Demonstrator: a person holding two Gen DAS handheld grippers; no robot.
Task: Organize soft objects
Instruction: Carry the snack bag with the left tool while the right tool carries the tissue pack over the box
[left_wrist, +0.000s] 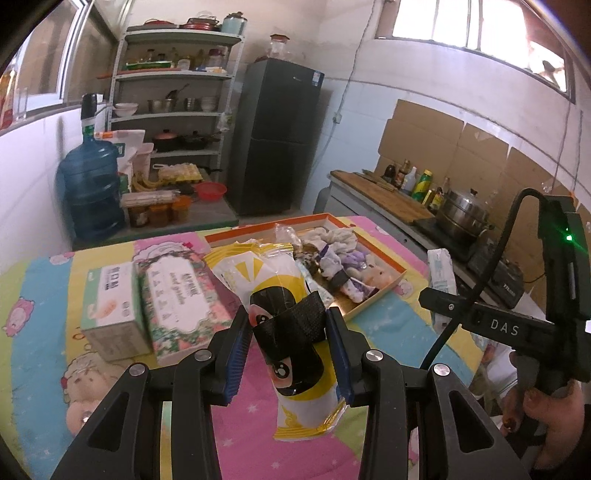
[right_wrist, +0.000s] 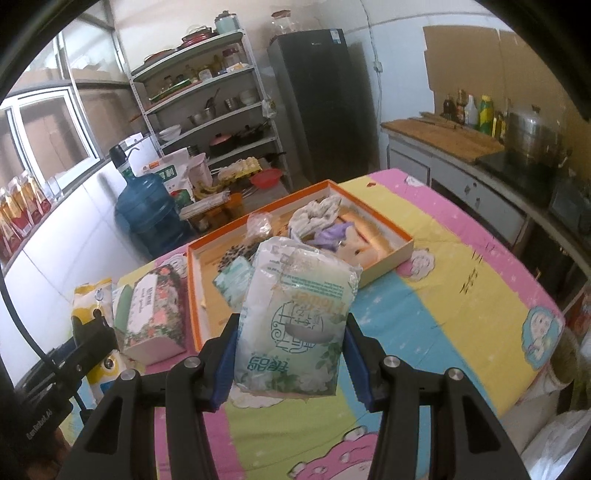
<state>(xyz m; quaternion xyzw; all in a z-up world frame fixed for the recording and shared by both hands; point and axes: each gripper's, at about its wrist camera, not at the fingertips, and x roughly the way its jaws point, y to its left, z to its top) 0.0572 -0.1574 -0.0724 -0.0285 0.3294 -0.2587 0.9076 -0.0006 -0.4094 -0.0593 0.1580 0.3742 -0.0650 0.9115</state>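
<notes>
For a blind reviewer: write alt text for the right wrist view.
The right gripper holds a green-and-white tissue pack above a colourful tablecloth. Behind it an orange-rimmed tray holds soft items, with a floral tissue box beside it.

A table covered by a pastel cartoon-print cloth (right_wrist: 443, 266) carried an orange-rimmed shallow box (right_wrist: 384, 242). Just left of that box lay a floral tissue pack (left_wrist: 184, 299), and beyond it a green-and-white tissue box (left_wrist: 110, 306).
</notes>
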